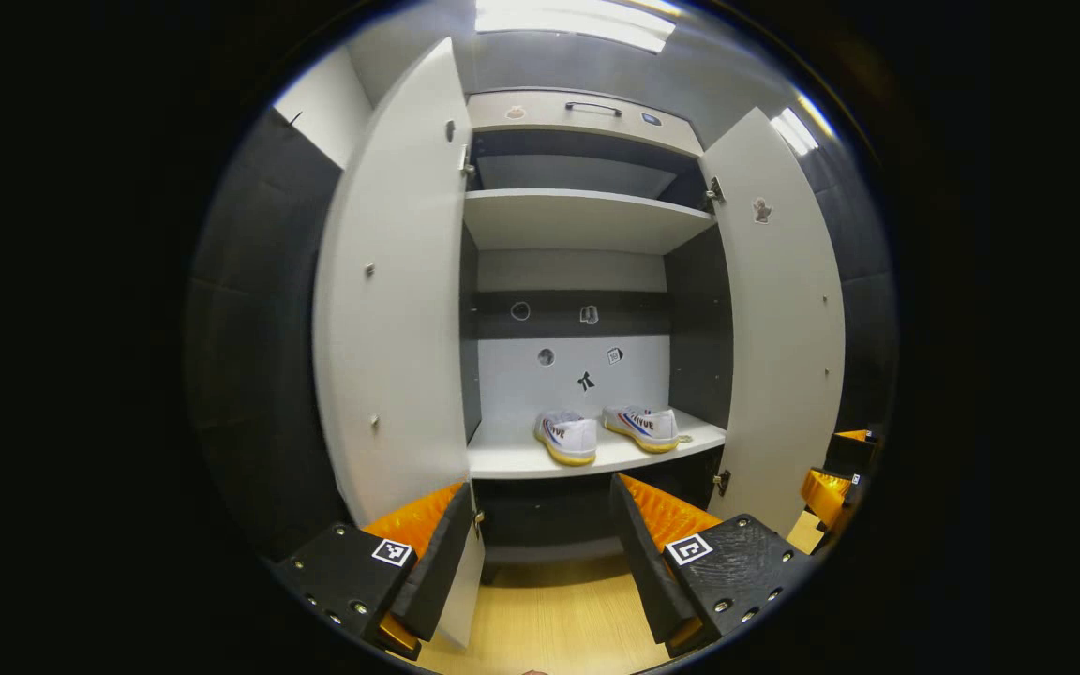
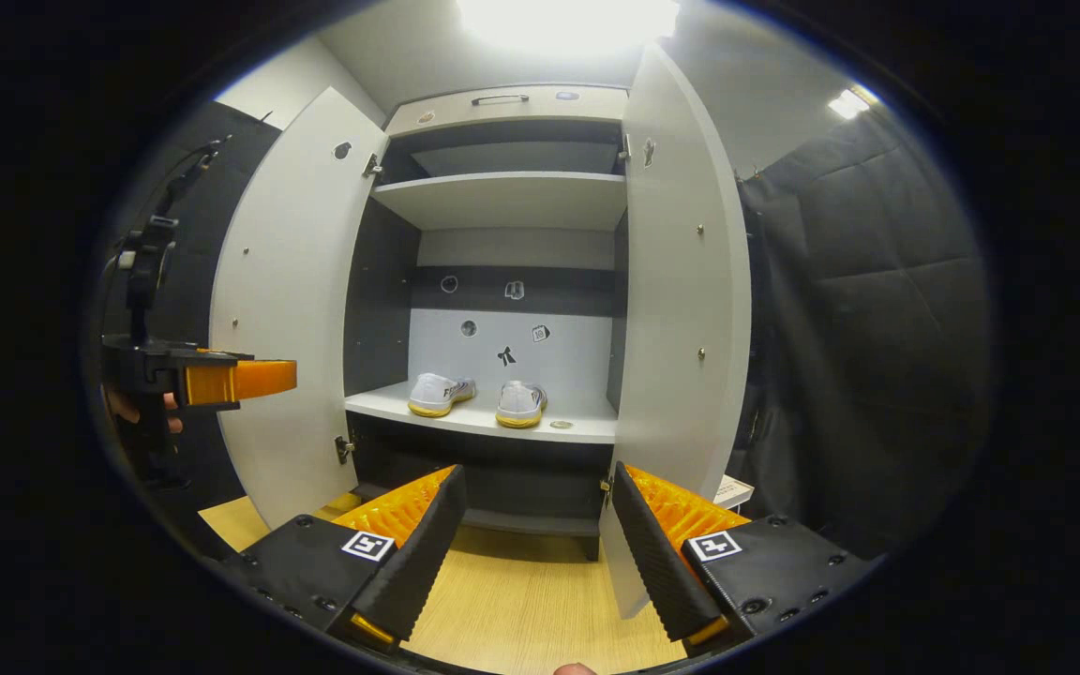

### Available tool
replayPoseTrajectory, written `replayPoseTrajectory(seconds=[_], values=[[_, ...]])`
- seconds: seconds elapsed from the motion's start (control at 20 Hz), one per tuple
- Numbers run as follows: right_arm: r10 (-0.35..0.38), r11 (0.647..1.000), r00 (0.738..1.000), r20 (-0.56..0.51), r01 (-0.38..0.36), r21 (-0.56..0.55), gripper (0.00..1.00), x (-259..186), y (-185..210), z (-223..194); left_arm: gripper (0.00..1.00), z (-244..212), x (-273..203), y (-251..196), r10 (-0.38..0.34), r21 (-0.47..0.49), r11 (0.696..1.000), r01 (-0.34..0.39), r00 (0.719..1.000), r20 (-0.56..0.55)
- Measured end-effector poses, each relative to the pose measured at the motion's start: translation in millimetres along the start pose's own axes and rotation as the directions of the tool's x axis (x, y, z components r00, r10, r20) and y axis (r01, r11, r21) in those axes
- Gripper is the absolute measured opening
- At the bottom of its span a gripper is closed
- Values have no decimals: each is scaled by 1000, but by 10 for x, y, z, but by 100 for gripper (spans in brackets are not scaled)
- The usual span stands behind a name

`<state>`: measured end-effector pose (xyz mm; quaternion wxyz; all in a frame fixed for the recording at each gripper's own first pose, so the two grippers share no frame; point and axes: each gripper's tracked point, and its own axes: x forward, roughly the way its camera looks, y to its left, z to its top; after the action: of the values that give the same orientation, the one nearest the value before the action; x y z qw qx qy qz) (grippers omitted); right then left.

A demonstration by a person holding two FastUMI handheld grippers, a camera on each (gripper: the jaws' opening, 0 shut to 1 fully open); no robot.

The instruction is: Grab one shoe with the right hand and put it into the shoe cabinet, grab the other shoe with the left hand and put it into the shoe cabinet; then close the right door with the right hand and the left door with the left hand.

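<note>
Both shoes (image 1: pixel 566 437) (image 1: pixel 641 427) sit side by side on the cabinet (image 1: pixel 587 220) lower shelf; both doors (image 1: pixel 395 309) (image 1: pixel 779 319) stand open. Left gripper (image 1: pixel 540 553) and right gripper (image 2: pixel 535 553) face the cabinet, level, fingers apart, holding nothing.

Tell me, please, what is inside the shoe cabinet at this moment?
Inside the shoe cabinet, two white shoes sit side by side on the lower shelf, with a small round object beside them. The upper shelf looks bare; its top surface is hidden.
</note>
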<state>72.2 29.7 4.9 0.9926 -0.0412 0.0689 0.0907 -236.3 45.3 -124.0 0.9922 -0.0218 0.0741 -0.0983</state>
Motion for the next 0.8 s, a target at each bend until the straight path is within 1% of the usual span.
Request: replayPoseTrajectory(seconds=[0.2, 0.3, 0.4, 0.55, 0.8], values=[[10, 1000, 1000, 10, -10, -2, 97, -84, 8, 48, 79, -53, -210, 108, 19, 22, 1000, -20, 1000, 11], [26, 1000, 1000, 14, -26, 2, 98, -123, 3, 73, 79, -60, -303, 148, 22, 16, 1000, -22, 1000, 12], [26, 1000, 1000, 14, -26, -2, 98, -145, -50, 98, 79, -96, -387, 186, 28, 7, 1000, -28, 1000, 9], [-9, 1000, 1000, 15, 9, -10, 97, -167, -243, 171, 79, -152, -472, 266, 40, 3, 999, -40, 999, 3], [-117, 993, 993, 33, 117, -3, 98, -181, -730, 389, 79, -183, -552, 375, 52, 8, 999, -52, 999, -2]])
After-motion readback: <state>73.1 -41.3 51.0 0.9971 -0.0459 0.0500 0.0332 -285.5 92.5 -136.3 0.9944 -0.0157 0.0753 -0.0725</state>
